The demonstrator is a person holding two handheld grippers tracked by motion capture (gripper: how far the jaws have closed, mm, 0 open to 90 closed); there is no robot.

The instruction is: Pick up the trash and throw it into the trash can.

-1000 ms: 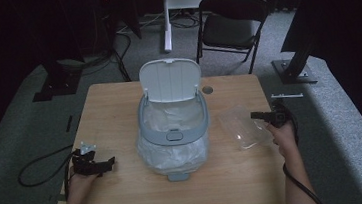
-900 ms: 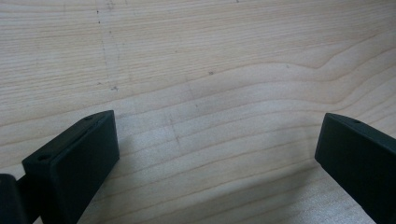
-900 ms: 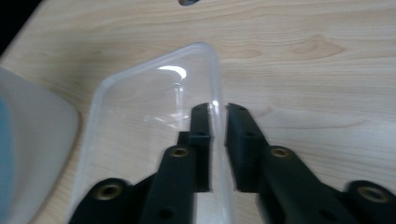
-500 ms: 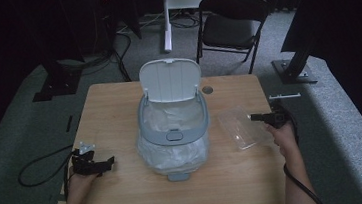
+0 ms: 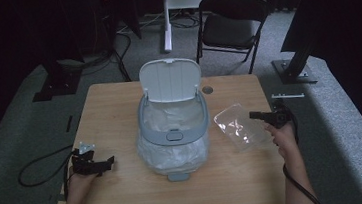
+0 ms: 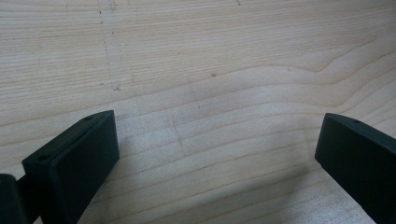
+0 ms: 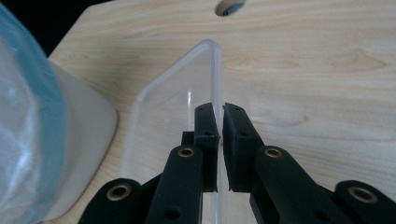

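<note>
A clear plastic container (image 5: 240,126) lies on the wooden table (image 5: 119,108) right of a blue-and-white bin (image 5: 174,132) lined with a clear bag, its lid standing open. My right gripper (image 5: 256,115) is shut on the container's rim (image 7: 218,79); both pads press on the thin clear wall, and the jaws closed down on it over the last second. My left gripper (image 5: 105,163) rests near the table's left front edge, pointing right. In the left gripper view its jaws stand wide apart over bare wood (image 6: 210,102), with nothing between them.
A cable hole (image 5: 207,89) sits in the table behind the bin. Beyond the table stand a black folding chair (image 5: 232,24) and a white stand (image 5: 166,18). Dark equipment bases lie on the grey carpet to both sides.
The right gripper's jaws have closed onto the clear container's rim, and the hand shifted slightly. The left hand and gripper have not moved.
</note>
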